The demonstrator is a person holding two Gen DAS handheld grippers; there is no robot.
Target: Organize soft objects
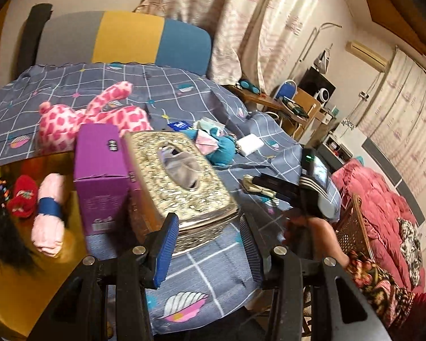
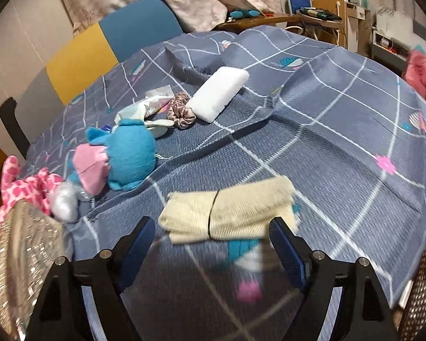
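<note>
Hand-held grippers both spread, empty: left hand-held gripper beside glittery tissue box, right hand-held gripper just short of cream cloth bundle on bedspread; a shallow pinch may snag the bedspread.

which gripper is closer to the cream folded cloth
Right. The right gripper is open just short of the cream folded cloth. The left gripper is open at the glittery tissue box, with the cloth off to its right.
</note>
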